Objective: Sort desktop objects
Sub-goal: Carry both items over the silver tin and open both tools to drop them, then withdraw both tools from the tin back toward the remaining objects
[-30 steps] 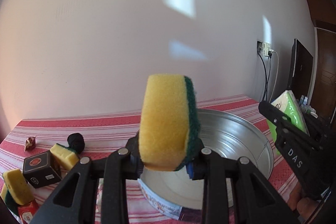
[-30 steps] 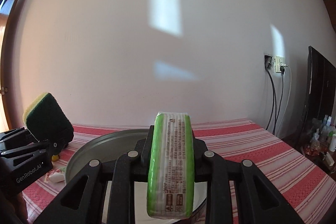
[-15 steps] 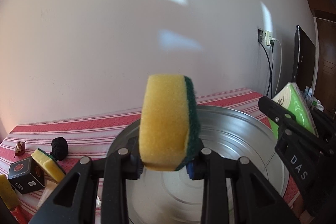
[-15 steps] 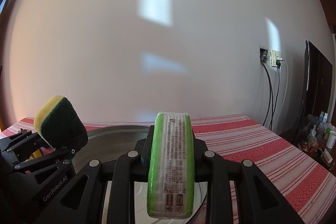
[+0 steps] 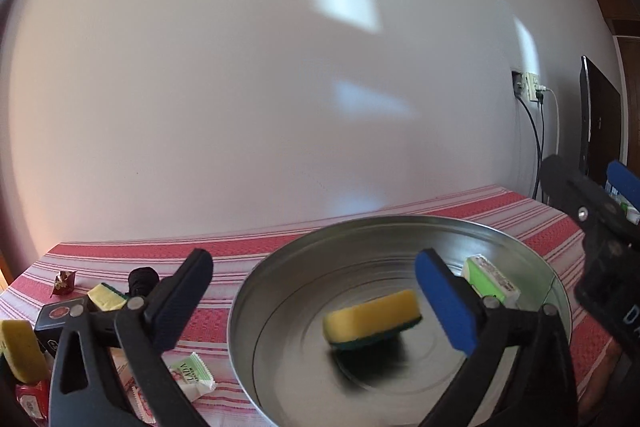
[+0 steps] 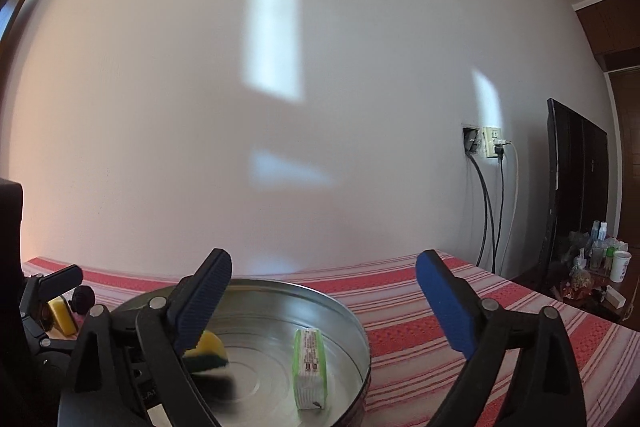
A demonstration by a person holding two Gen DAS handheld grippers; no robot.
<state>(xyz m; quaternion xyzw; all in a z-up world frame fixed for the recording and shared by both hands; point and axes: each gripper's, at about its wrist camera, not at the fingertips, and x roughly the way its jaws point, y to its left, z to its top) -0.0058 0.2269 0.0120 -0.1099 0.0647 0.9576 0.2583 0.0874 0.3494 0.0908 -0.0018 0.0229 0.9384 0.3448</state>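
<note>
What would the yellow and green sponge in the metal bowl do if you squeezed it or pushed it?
The sponge would probably squash easily, since its yellow part looks like soft foam. It is likely light for its size. Pushed, it would probably slide across the smooth bowl rather than roll, because it is a flat block. Its green underside looks rougher and may drag a bit.

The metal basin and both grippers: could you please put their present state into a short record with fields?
basin: round metal basin on red striped tablecloth
inside: yellow-green sponge, green tissue pack
left gripper: jaws opening, nothing between them
right gripper: jaws opening, nothing between them
outside: more sponges, black box at left
</note>
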